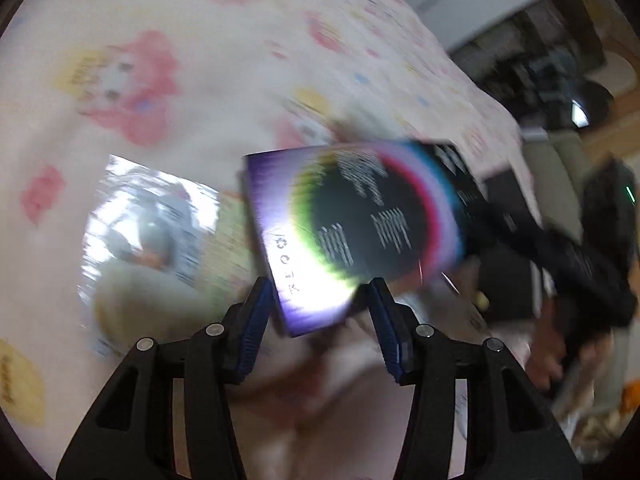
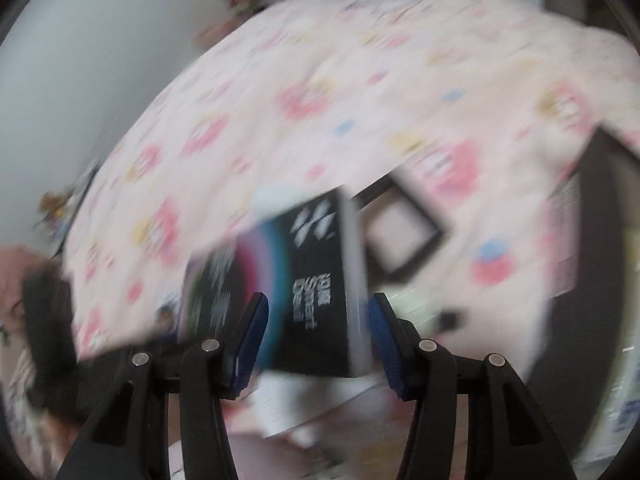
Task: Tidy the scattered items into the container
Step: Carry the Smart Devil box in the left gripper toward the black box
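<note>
Gripping one black box (image 1: 360,224) from opposite ends: left tongs (image 1: 322,300) and right tongs (image 2: 318,316), both clamped on it. Motion blur obscures its print and the foil packet (image 1: 148,220) on the patterned bedspread (image 1: 200,60).

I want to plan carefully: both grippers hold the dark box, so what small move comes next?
Probably carry the box toward the black-rimmed frame behind it, likely the container. Left gripper and right gripper each pinch one end; blur hides details.

Blurred, seemingly cartoon-print pink bedspread (image 1: 240,60)
</note>
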`<state>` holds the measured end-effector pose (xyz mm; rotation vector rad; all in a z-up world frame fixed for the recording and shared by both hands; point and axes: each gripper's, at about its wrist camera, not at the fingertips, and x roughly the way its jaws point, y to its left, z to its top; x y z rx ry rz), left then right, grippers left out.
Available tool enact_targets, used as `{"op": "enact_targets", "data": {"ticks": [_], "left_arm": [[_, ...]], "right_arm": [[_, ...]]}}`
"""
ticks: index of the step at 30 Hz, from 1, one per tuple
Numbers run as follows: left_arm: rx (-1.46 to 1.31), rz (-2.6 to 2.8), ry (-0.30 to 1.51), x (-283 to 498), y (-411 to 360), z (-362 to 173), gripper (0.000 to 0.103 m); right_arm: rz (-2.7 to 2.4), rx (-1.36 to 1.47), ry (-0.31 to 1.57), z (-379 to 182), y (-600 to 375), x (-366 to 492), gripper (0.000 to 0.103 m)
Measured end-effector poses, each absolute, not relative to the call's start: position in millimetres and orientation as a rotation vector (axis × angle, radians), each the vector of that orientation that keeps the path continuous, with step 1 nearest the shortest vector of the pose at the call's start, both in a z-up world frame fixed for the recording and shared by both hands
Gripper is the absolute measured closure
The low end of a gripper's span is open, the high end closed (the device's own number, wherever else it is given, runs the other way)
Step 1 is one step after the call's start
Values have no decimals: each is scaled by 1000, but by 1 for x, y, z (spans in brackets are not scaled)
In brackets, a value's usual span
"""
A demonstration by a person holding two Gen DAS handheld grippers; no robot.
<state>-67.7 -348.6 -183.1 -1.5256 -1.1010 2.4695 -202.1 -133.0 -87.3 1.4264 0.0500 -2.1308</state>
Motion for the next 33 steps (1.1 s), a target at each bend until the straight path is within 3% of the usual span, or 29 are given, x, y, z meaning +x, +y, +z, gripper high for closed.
{"op": "enact_targets", "data": {"ticks": [3,6,12,22,28,33], "left_arm": [[-1465,2597,-1028,-70,-353,-166,53],[-1397,2686,-1085,-83,-378,-164,53],[-1412,2635,-1087,-121,-385,-184,57],[-1470,2397,-1009,-91,-337,-186,58],[-1385,2451,-1079,-114,-353,-190,58],[-1400,2387,-1036,-127,-333,-177,57]], "right_arm": [[-2149,1504,-25,-79,-114,-202,54],[-2067,1532,-99,-81,-102,-185,54],[-1863,1679,-123,-123,-112,-171,54],[-2040,1513,-77,-115,-132,-200,53],[-1932,1601,-137,-142,-123,-195,52],[-2030,1511,-87,-120,-123,-192,55]]}}
